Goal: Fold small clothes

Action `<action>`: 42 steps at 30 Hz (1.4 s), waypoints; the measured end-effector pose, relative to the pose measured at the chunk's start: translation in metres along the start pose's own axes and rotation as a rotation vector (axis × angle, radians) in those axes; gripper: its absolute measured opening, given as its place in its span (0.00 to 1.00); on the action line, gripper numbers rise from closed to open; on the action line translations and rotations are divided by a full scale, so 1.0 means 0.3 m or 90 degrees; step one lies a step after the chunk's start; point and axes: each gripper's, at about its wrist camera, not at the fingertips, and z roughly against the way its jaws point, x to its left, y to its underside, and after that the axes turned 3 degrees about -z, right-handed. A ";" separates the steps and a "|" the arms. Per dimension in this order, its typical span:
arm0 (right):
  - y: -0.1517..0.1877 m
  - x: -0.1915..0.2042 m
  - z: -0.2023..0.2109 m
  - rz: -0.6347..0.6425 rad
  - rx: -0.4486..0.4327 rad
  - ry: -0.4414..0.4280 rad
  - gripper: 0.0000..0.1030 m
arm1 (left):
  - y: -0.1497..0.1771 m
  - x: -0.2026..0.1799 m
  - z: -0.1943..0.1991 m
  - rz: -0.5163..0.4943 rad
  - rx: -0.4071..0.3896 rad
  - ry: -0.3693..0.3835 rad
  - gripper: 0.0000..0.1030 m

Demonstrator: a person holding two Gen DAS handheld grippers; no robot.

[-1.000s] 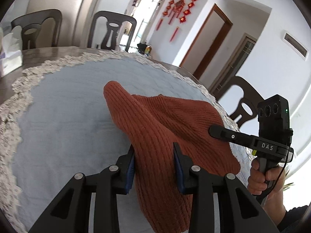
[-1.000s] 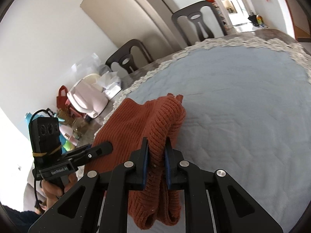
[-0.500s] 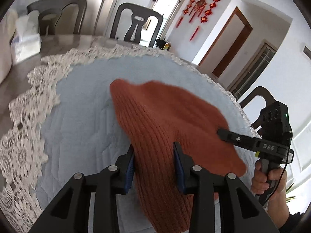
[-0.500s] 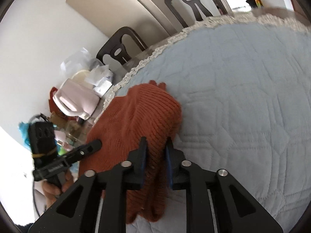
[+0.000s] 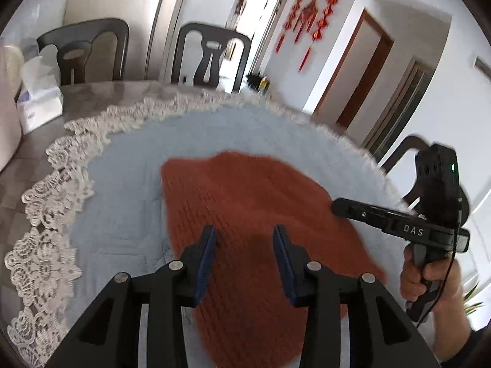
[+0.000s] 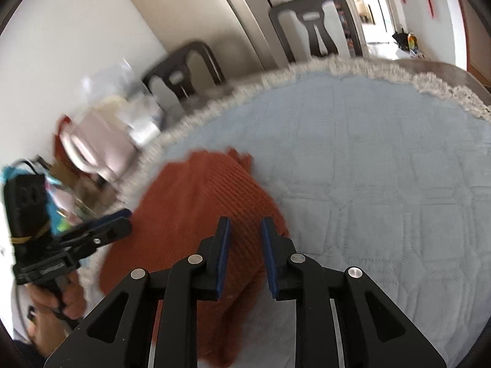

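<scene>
a: at six o'clock on the pale blue quilted lace-edged cloth (image 5: 122, 165), the rust-orange ribbed knit garment (image 5: 245, 196) looks doubled. done?

b: one fold, i'd judge, not released. the left gripper (image 5: 245, 245) pinches its near edge. the right gripper (image 6: 245, 242), at three o'clock, has just been closing and pinches knit too.

My left-hand camera looks down along its fingers, close over the rust knit garment (image 5: 245, 202); my right-hand camera does likewise from the opposite side. Both share the blue quilted cloth (image 6: 383, 165).

Rust-orange ribbed knit garment (image 5: 254, 214); bunched, doubled over; on pale blue quilted cloth; near its lace-trimmed edge.
</scene>
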 end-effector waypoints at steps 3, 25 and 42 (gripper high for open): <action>-0.003 -0.003 0.032 -0.006 -0.008 0.004 0.15 | 0.008 0.011 -0.009 0.000 0.000 -0.008 0.40; 0.220 0.140 0.154 0.140 0.008 0.035 0.19 | 0.192 -0.033 0.130 -0.024 -0.004 -0.069 0.47; 0.302 0.167 0.210 0.169 0.004 0.106 0.26 | 0.284 -0.047 0.189 -0.023 0.024 -0.120 0.47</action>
